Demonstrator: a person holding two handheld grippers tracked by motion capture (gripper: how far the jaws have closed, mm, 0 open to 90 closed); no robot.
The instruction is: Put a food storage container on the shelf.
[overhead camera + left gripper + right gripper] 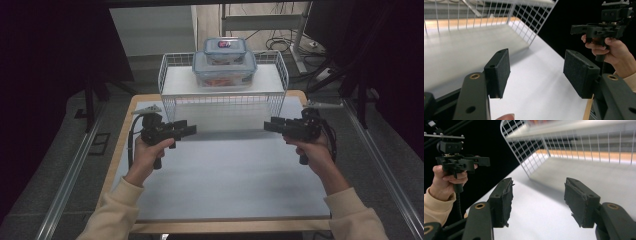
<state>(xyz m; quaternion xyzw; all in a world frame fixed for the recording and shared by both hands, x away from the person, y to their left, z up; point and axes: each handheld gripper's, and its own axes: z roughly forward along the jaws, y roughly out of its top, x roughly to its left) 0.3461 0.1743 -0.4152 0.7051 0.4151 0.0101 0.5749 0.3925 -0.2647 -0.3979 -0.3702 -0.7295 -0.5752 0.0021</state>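
Two clear lidded boxes stand stacked on a white wire shelf [175, 85] at the back of the table: a small box [225, 50] on top of a larger box [225, 70]. My left gripper [189, 130] hovers over the white mat [225, 175] at the left, pointing right, open with nothing between its jaws [536, 72]. My right gripper [270, 125] hovers at the right, pointing left, also open and empty [537, 200]. The two grippers face each other in front of the shelf. In the left gripper view the right gripper [576, 28] appears farther off, and in the right gripper view the left gripper [485, 161] does.
The shelf's wire front [220, 105] stands just behind both grippers. The mat lies on a wooden table [125, 145] with metal rails [70, 180] on either side. Cables [280, 42] lie on the floor behind the shelf.
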